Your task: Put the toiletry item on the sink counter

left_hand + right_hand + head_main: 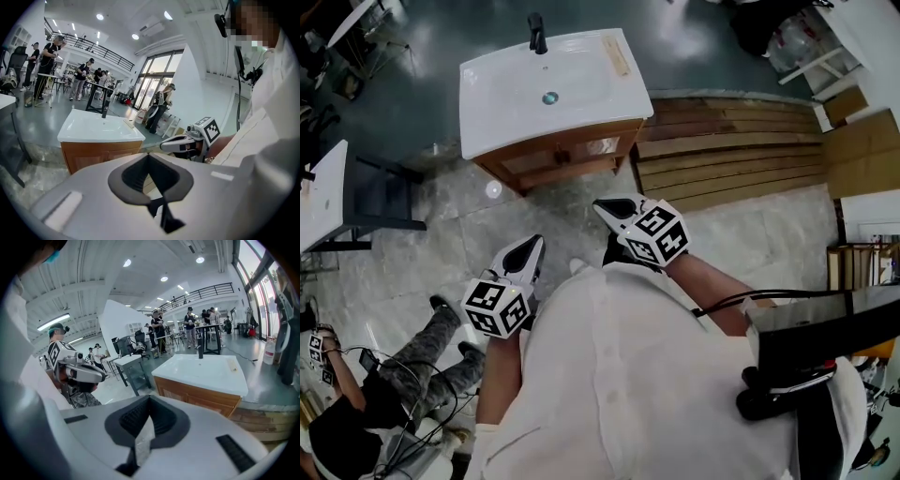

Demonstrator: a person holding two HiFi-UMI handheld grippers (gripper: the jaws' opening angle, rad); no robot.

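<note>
The white sink counter (502, 103) on its wooden cabinet stands ahead of me, with a black faucet (537, 33) at the back. A flat tan toiletry item (616, 54) lies on the counter's right edge, also seen in both gripper views (129, 123) (233, 366). My left gripper (534, 246) and right gripper (605, 208) hang close to my body, well short of the counter. Both are shut, and I see nothing clamped in either. The left gripper's jaws (149, 157) and the right gripper's jaws (149, 399) point toward the sink.
A person (412, 375) sits on the marble floor at lower left, by cables. A dark chair and white table (366, 202) stand at left. Stacked wooden planks (731, 155) lie right of the cabinet. Several people stand at tables in the background.
</note>
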